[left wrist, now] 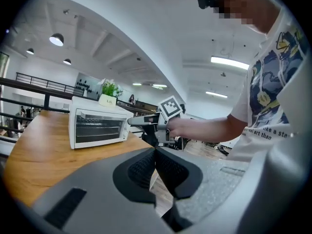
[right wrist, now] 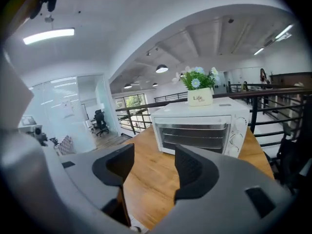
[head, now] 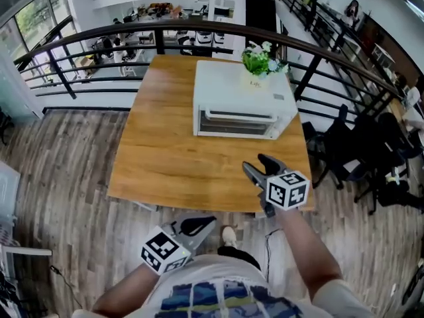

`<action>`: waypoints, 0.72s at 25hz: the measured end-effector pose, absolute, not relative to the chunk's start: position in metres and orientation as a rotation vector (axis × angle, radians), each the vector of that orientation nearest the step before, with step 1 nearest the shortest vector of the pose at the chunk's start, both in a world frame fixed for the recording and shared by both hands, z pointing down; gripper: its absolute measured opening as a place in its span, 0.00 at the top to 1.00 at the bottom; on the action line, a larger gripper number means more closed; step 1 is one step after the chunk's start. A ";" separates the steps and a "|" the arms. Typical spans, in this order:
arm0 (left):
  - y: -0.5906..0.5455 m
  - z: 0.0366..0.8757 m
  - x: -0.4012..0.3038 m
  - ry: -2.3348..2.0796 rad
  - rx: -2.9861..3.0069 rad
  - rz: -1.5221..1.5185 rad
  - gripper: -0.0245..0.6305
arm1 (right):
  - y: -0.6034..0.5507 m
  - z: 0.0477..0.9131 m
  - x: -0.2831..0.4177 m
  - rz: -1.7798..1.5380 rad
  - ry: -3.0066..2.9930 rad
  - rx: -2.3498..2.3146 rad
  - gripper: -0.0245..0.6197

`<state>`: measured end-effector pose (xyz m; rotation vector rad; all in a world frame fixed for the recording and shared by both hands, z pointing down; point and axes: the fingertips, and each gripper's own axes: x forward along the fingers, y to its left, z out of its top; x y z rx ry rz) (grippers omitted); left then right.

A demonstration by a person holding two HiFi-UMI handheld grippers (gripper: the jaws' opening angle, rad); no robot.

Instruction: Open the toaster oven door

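**A:** Where's the oven (head: 242, 108)?

**B:** At the counter's (head: 165, 158) far right corner, with the door (head: 235, 122) shut.

**A:** And the claws?

**B:** The right claw (head: 255, 163) is spread wide and empty over the near edge. The left claw (head: 202, 224) is clenched on nothing, off the counter.

**A:** What's the approach?

**B:** I'd come in level, grip the handle (right wrist: 192, 126) mid-bar, then swing it down gently.

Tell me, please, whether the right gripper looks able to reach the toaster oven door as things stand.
Probably yes: the right gripper, jaws apart and empty, faces the closed toaster oven door, and only bare table lies between them.
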<state>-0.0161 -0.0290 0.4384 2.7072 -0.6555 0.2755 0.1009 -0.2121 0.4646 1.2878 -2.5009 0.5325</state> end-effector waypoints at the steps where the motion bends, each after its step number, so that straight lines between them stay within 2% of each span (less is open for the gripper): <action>1: -0.034 0.436 -0.011 -0.678 2.701 0.261 0.96 | -0.223 0.466 0.107 0.528 -2.490 1.314 0.56; 18: -0.101 0.434 0.022 -0.872 2.633 0.242 0.96 | -0.369 0.460 0.133 0.482 -2.432 1.471 0.59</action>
